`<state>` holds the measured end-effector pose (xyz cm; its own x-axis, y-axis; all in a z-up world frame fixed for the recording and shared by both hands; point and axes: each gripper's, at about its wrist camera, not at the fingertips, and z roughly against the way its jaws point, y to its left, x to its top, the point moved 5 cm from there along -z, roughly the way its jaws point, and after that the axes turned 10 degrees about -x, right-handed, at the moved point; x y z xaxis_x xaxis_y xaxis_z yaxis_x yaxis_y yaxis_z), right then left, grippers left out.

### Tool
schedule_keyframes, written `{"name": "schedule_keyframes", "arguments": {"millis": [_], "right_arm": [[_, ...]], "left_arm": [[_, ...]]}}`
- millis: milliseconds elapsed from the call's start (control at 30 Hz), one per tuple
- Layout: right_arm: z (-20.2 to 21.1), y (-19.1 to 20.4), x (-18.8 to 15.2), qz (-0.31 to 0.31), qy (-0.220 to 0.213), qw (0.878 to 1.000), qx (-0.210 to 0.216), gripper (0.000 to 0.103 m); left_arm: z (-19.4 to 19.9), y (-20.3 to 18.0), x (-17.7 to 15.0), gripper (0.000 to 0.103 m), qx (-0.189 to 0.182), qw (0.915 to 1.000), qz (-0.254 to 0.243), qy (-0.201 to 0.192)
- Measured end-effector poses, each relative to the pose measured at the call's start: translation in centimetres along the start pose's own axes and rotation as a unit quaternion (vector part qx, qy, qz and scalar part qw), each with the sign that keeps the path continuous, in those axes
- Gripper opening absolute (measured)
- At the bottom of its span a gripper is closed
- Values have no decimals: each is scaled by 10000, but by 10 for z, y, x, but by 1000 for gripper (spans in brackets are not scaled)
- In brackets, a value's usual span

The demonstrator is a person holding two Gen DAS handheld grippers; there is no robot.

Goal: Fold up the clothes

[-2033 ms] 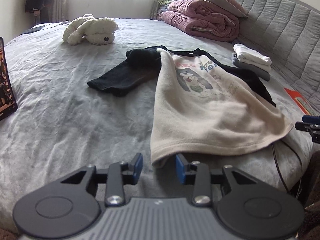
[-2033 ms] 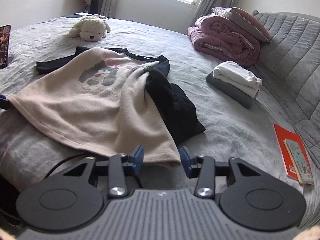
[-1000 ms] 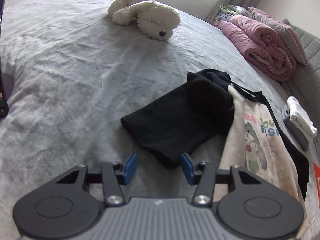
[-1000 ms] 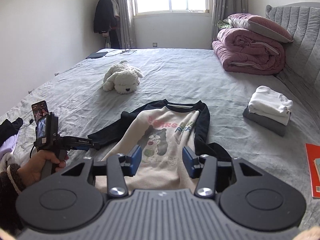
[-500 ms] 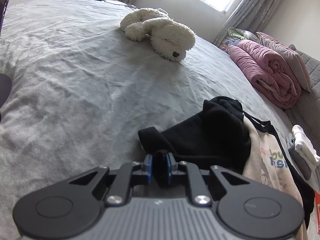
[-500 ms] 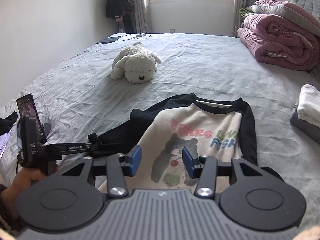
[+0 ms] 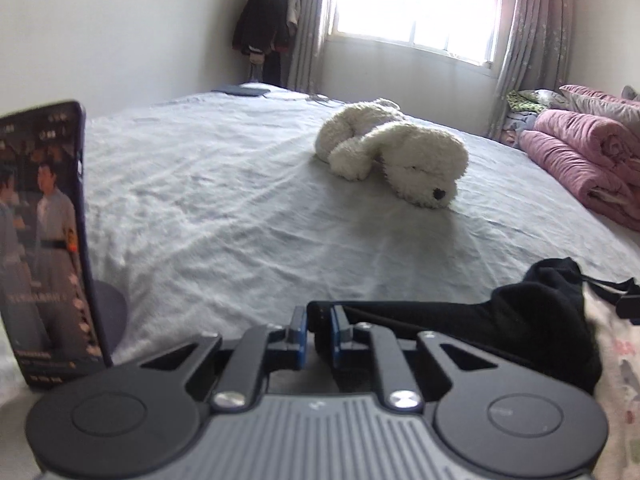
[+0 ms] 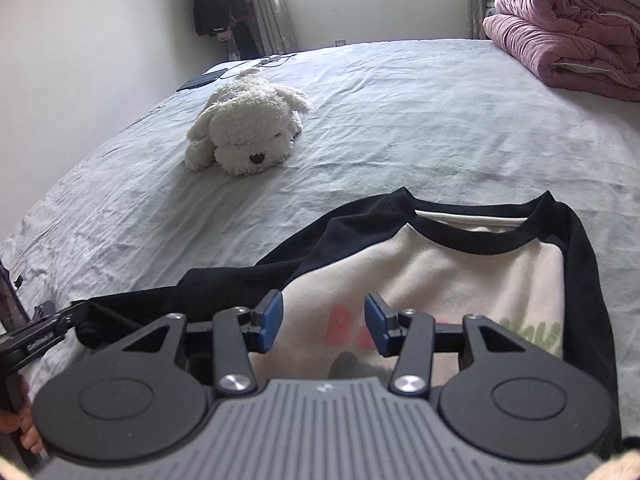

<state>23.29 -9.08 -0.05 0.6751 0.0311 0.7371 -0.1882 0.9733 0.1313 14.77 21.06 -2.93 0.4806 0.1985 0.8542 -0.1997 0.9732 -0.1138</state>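
Black sleeve (image 7: 460, 320) pinched in left claw (image 7: 319, 330), right claw (image 8: 323, 322) gaping, empty

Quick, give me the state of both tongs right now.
Left tongs: shut on the black sleeve of the shirt.
Right tongs: open, holding nothing, above the cream shirt front.

One sweatshirt (image 8: 472, 280), one plush dog (image 8: 248, 132), one phone (image 7: 40, 240), one pink quilt (image 8: 568, 28)
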Motion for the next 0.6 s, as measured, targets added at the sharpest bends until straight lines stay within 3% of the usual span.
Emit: {"name": "schedule_keyframes", "arguments": {"millis": [133, 333, 467, 600], "right_arm": [[-36, -7, 11, -169, -40, 9998, 16, 49], [-68, -19, 12, -464, -226, 9986, 143, 50], [-74, -22, 10, -438, -354, 9981, 250, 57], [-75, -24, 12, -315, -392, 9982, 326, 60]], "left_arm": [[-9, 10, 0, 11, 800, 9950, -593, -20], [-24, 13, -9, 11, 967, 9918, -812, 193], [-19, 10, -10, 11, 986, 9911, -889, 117], [-22, 9, 4, 11, 1476, 9814, -1225, -50]]}}
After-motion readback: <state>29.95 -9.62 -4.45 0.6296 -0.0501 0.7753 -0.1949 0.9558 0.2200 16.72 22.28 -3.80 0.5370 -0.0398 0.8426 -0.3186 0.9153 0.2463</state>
